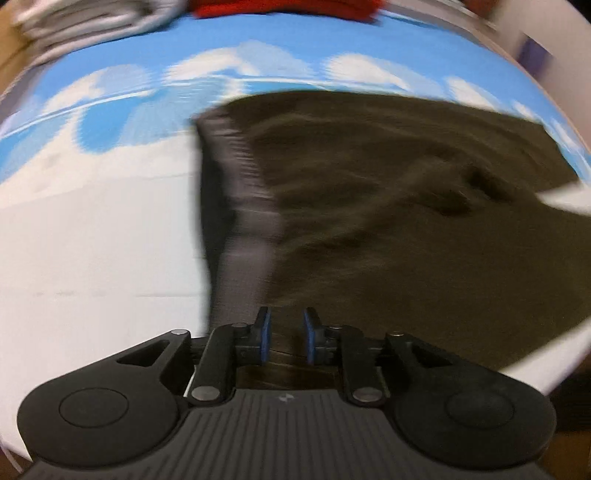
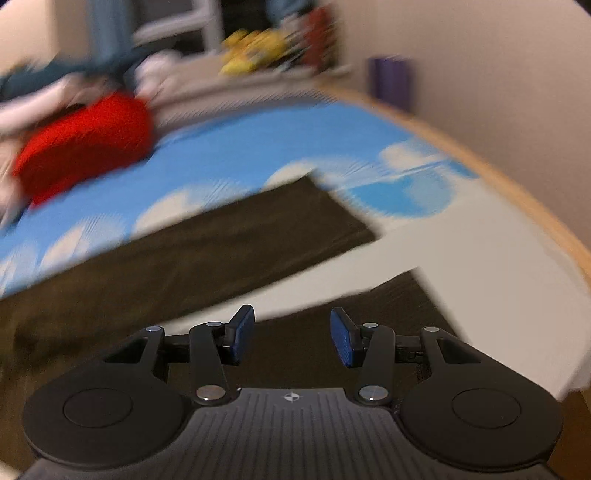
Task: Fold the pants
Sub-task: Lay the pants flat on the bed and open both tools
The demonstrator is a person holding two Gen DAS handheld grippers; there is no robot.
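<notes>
Lying spread on the bench's cloud-print cloth (image 1: pixel 110 229), the dark brown pants (image 1: pixel 388 206) have their waistband at the left hand-held gripper (image 1: pixel 286 338), whose pads stand slightly apart with fabric between them. The right hand-held gripper (image 2: pixel 291 338) hangs wide apart over one leg, near a red garment (image 2: pixel 85 147).

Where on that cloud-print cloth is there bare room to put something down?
Bare white cloth lies left of the pants' waistband. Another free wedge runs between the two legs. The far end is crowded with a red garment and piled clothes.
</notes>
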